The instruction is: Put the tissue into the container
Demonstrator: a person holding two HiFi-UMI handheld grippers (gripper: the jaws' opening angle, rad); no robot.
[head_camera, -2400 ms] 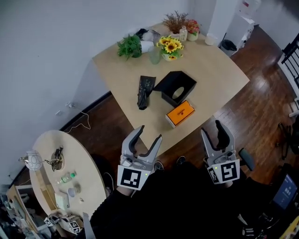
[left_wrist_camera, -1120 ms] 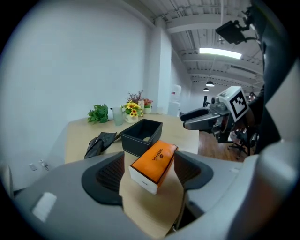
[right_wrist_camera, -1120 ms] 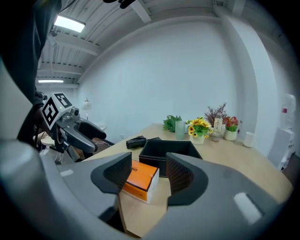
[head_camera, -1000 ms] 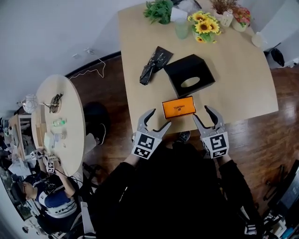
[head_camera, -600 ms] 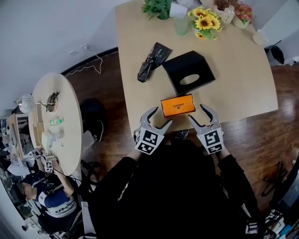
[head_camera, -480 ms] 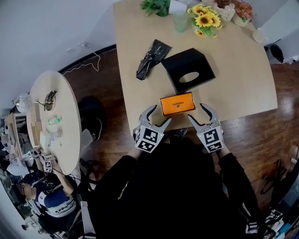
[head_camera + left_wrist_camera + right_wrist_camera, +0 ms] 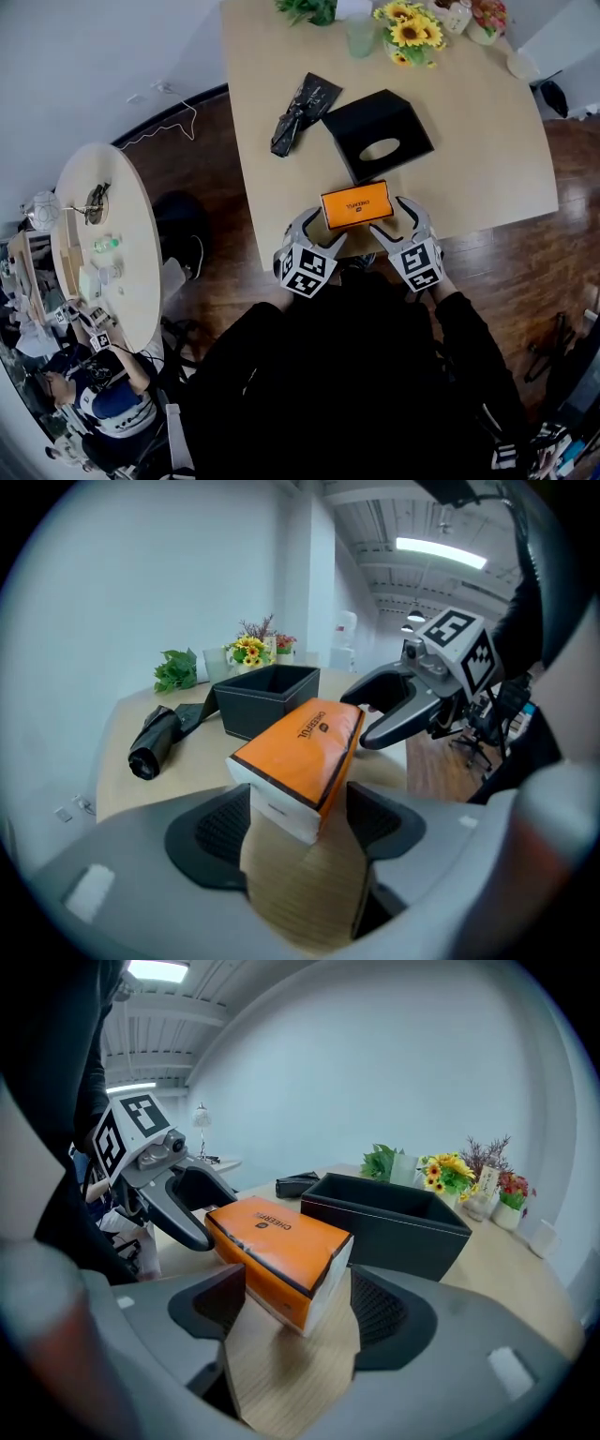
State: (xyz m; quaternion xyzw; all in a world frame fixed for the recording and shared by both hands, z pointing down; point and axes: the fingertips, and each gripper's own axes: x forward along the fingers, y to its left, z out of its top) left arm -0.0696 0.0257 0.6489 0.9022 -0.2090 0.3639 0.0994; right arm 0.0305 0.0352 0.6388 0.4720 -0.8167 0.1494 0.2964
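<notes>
Head view first: the orange tissue pack (image 7: 356, 204) lies flat at the near edge of the pale wooden surface (image 7: 487, 141), with 2 tongs closing in on it from the near side. At the pack's left end the left tongs (image 7: 319, 231) stand spread. Over to the left gripper view, where that end's corner sits between the 2 pads, which are wider apart than the corner and squeeze nothing. At the pack's right end the right tongs (image 7: 391, 217) are opening as we watch. The right gripper view has the pack's end between the pads, bare wood showing beside it. So the pack rests on the surface, gripped by neither. Just beyond it on the far side sits the black container (image 7: 361, 117) — mouth up, near the pack but apart from it. Left of the container lies a crumpled black bag (image 7: 298, 112). At the far edge stand the sunflowers (image 7: 410, 33), a green plant (image 7: 305, 9) to their left.
</notes>
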